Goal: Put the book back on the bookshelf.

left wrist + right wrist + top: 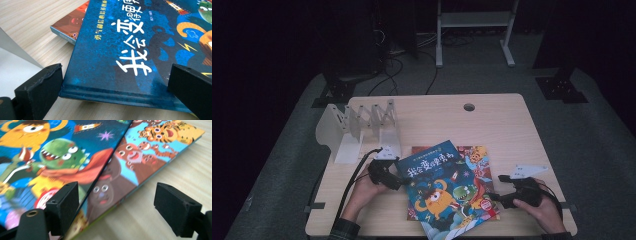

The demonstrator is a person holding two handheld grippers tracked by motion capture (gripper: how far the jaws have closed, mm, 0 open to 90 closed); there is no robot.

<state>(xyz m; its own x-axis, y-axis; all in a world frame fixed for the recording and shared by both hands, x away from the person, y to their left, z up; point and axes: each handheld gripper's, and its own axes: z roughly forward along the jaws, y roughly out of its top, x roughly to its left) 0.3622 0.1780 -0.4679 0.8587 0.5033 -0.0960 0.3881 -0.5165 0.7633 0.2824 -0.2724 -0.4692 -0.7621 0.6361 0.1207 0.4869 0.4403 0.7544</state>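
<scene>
The tabletop (502, 125) is pale wood with a fine straight grain and a matt finish. The blue book (120, 50) has a stiff board cover, lightly pebbled, with a soft sheen along its spine edge. The book beneath it (140, 162) looks like smooth, printed card. Both grippers' jaws are matt black, foam-like pads. The white rack (357, 127) looks like smooth, dull plastic.

The blue book (442, 187) hides most of the lower book (477, 160) beneath it.
</scene>
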